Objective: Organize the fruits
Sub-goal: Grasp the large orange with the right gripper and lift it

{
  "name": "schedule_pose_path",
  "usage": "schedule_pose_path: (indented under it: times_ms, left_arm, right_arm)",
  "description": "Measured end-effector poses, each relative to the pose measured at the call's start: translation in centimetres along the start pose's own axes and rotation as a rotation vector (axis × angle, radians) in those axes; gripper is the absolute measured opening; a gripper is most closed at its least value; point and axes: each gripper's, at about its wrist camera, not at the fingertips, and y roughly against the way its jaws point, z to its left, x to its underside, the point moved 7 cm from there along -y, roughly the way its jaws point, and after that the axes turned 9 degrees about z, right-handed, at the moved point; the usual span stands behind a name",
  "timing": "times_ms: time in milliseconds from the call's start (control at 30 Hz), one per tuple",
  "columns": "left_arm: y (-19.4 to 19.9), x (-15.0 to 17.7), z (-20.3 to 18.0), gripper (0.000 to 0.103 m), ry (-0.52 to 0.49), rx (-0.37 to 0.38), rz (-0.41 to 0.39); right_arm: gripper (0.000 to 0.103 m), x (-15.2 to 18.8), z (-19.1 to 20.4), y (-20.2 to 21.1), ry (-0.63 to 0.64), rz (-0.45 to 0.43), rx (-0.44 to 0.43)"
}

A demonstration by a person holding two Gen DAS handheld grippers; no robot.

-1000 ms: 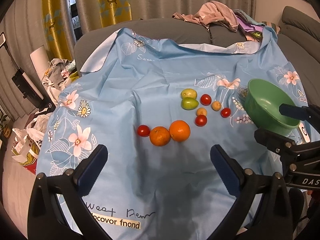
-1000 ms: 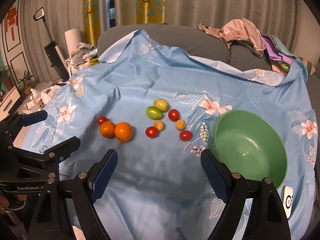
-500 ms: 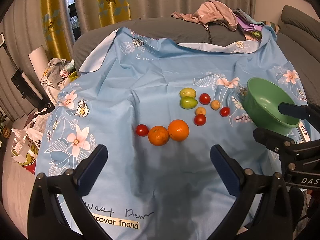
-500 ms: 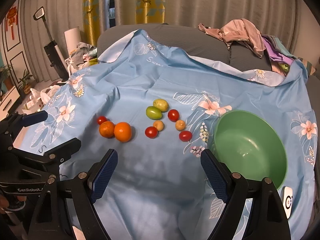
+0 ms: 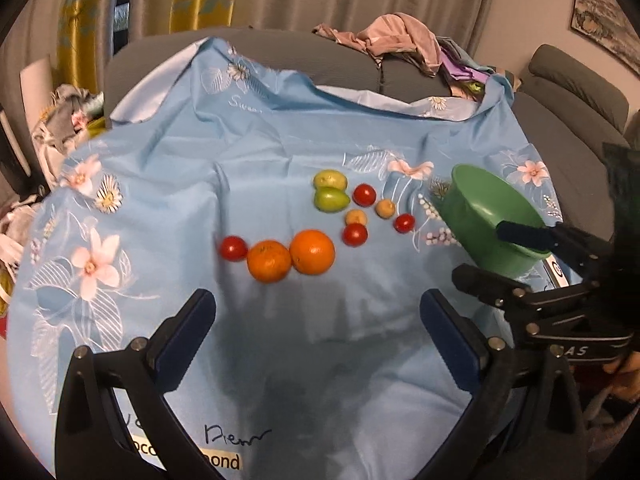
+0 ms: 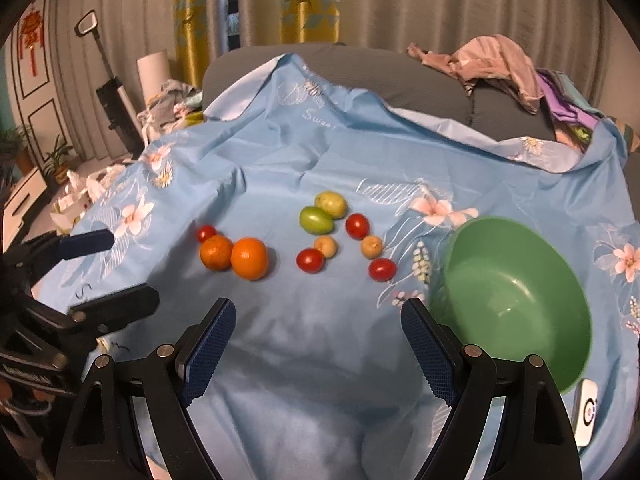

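Observation:
Two oranges (image 5: 291, 260) (image 6: 236, 257) lie side by side on the blue floral cloth (image 5: 240, 160), with a red tomato (image 5: 233, 248) at their left. Further back lie two green fruits (image 5: 329, 193) (image 6: 322, 213), several red tomatoes (image 5: 355, 234) (image 6: 310, 260) and two small yellow fruits (image 5: 385, 208) (image 6: 371, 246). An empty green bowl (image 5: 492, 220) (image 6: 516, 296) stands to the right. My left gripper (image 5: 318, 324) is open and empty, just short of the oranges. My right gripper (image 6: 318, 340) is open and empty, in front of the tomatoes and left of the bowl.
The cloth drapes over a grey sofa (image 5: 344, 68) with a pile of clothes (image 6: 500, 60) on its back. A small white device (image 6: 586, 412) lies at the bowl's near right. Clutter and bags (image 6: 80, 192) sit on the floor at the left.
Both grippers have moved forward a little toward the fruit, which now looks closer. Nothing on the cloth has moved.

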Motion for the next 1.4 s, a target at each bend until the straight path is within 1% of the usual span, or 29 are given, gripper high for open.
schedule_pose_path:
  times_ms: [133, 200, 267, 367, 433, 500, 533, 600, 667, 767, 833, 867, 900, 933, 1000, 1133, 1233, 1300, 1367, 1400]
  left_arm:
    - [-0.7, 0.3, 0.6, 0.100, 0.017, 0.050, 0.000]
    - [-1.0, 0.3, 0.8, 0.097, 0.020, 0.059, 0.000]
    - [-1.4, 0.2, 1.1, 0.090, 0.022, 0.064, 0.006]
    - [-1.9, -0.2, 1.4, 0.082, 0.029, 0.094, 0.015]
    - [-2.3, -0.6, 1.5, 0.081, 0.022, 0.091, 0.019]
    - [-2.8, -0.8, 1.8, 0.080, 0.015, 0.084, 0.027]
    - [-3.1, -1.0, 1.9, 0.080, 0.009, 0.080, 0.034]
    - [-3.7, -1.1, 2.4, 0.078, 0.000, 0.070, 0.049]
    - [-4.1, -1.2, 3.1, 0.074, -0.002, 0.049, 0.060]
    - [-4.3, -1.2, 4.4, 0.073, 0.020, 0.048, 0.067]
    - [-4.4, -1.1, 4.8, 0.073, 0.024, 0.059, 0.070]
    - [-4.5, -1.1, 4.9, 0.073, 0.017, 0.057, 0.071]
    - [-4.6, -1.0, 4.8, 0.073, 0.006, 0.052, 0.073]
    - [-4.7, -1.0, 4.8, 0.073, 0.002, 0.052, 0.078]
    - [-5.2, -1.1, 4.6, 0.073, -0.006, 0.056, 0.086]
    - [-6.1, -1.5, 4.1, 0.073, -0.028, 0.046, 0.104]
    - [-7.0, -2.0, 3.6, 0.073, -0.056, 0.025, 0.125]
    - [-7.9, -2.2, 3.3, 0.071, -0.079, -0.002, 0.148]
    - [-8.7, -2.4, 2.9, 0.066, -0.098, -0.003, 0.168]
    - [-9.1, -2.4, 2.8, 0.064, -0.107, -0.016, 0.180]
  right_arm:
    - [0.086, 0.7, 0.1, -2.2, 0.012, 0.036, -0.014]
    - [0.086, 0.8, 0.2, -3.0, -0.001, 0.038, -0.051]
    - [0.086, 0.8, 0.6, -3.8, -0.016, 0.037, -0.105]
    - [0.081, 0.5, 1.3, -4.9, -0.014, 0.036, -0.160]
    - [0.081, 0.0, 1.8, -5.6, -0.013, 0.032, -0.188]
    - [0.075, -0.9, 2.4, -6.5, -0.015, 0.027, -0.233]
    - [0.075, -1.4, 2.6, -7.0, -0.014, 0.029, -0.250]
    - [0.074, -2.4, 2.9, -8.2, -0.018, 0.038, -0.256]
    - [0.072, -3.5, 3.2, -9.5, -0.021, 0.048, -0.260]
    - [0.071, -4.3, 3.5, -11.1, -0.035, 0.087, -0.291]
    - [0.068, -4.6, 4.1, -12.0, -0.018, 0.108, -0.298]
    - [0.064, -4.6, 4.3, -12.4, -0.010, 0.119, -0.303]
    - [0.056, -4.6, 4.6, -12.8, 0.000, 0.134, -0.313]
    - [0.053, -4.5, 5.0, -13.2, 0.010, 0.150, -0.323]
    - [0.044, -4.6, 5.1, -13.1, 0.015, 0.144, -0.337]
    - [0.044, -4.1, 3.5, -11.8, 0.002, 0.109, -0.281]
    - [0.044, -3.3, 1.8, -10.5, -0.018, 0.089, -0.278]
    - [0.044, -2.8, 0.5, -9.4, -0.036, 0.075, -0.282]
    - [0.044, -2.2, -0.6, -8.6, -0.056, 0.064, -0.287]
    - [0.044, -2.1, -0.7, -8.4, -0.058, 0.058, -0.290]
